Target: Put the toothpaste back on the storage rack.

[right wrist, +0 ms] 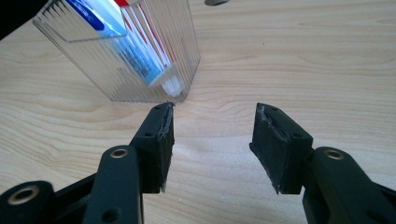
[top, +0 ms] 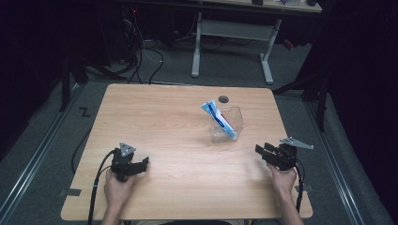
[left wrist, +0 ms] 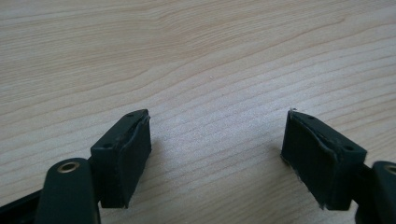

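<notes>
A person sits at a wooden table (top: 178, 140) and holds one gripper in each hand. The left gripper (top: 141, 164) is near the front left part of the table, held by the left hand (top: 117, 185), with a black cable (top: 96, 187) going from it down to the table edge. In the left gripper view its two jaws stand wide apart, and between them there is bare wood; nothing is held. The right gripper (top: 263, 151) is near the front right edge, held by the right hand (top: 283, 178), and it points toward the middle of the table. In the right gripper view its jaws are also apart with wood between them, and they hold nothing. A clear plastic box (top: 227, 124) with ribbed walls stands upright on the table, right of the centre and nearer to the right gripper than to the left one. Inside the box a blue and white tube (top: 218, 119) leans at an angle, its white cap down at the bottom and its flat upper end sticking out above the rim toward the left. In the right gripper view the box (right wrist: 140, 60) is just ahead of the left jaw tip, close to it but not touching as far as I can tell, and the tube (right wrist: 140, 51) is seen through the wall. Behind the box there is a small dark round hole (top: 223, 99) in the table top. On the floor behind the table stands a white desk frame (top: 232, 42).
</notes>
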Demonstrator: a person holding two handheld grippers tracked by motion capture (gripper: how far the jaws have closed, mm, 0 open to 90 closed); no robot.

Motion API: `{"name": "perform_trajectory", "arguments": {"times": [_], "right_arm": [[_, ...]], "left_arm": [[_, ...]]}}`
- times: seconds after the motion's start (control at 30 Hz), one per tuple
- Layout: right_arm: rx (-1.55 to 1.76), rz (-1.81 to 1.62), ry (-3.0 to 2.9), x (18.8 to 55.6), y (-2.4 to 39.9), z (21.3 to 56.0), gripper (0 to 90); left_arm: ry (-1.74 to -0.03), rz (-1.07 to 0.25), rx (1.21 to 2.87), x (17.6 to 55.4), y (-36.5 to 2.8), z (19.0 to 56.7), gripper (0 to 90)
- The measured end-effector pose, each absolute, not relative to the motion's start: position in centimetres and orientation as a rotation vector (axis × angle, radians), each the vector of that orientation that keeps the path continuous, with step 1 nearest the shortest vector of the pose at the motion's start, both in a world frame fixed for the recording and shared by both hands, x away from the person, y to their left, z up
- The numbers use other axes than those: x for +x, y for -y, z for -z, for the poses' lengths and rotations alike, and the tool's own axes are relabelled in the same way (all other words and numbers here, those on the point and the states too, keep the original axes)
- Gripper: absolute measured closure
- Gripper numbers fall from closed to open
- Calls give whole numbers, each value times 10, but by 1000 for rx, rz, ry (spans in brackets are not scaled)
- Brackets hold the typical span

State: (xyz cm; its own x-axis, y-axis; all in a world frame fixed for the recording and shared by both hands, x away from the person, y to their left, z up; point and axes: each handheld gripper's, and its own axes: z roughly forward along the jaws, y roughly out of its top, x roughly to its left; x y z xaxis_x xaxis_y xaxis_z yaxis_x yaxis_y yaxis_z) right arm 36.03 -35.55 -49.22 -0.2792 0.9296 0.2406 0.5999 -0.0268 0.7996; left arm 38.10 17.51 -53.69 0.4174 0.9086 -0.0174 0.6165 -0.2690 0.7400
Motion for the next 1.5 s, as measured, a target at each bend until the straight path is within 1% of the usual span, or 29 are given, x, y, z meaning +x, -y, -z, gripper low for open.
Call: {"name": "perform_trajectory", "arguments": {"times": [0.4,1.13,1.3,1.5], "right_arm": [[1584,-1174,-1937,363,344,503,476],[1522,-915,-2008,379,324,530,471],[1502,-884,-2006,380,321,530,469],[1493,-859,-2008,381,319,530,430]], "left_arm": [[-1289,-550,1994,381,-175,537,243],[-1289,-550,1994,381,-175,537,243],[-1289,-549,1994,381,-175,537,243],[-1289,-549,1994,381,-175,537,243]]}}
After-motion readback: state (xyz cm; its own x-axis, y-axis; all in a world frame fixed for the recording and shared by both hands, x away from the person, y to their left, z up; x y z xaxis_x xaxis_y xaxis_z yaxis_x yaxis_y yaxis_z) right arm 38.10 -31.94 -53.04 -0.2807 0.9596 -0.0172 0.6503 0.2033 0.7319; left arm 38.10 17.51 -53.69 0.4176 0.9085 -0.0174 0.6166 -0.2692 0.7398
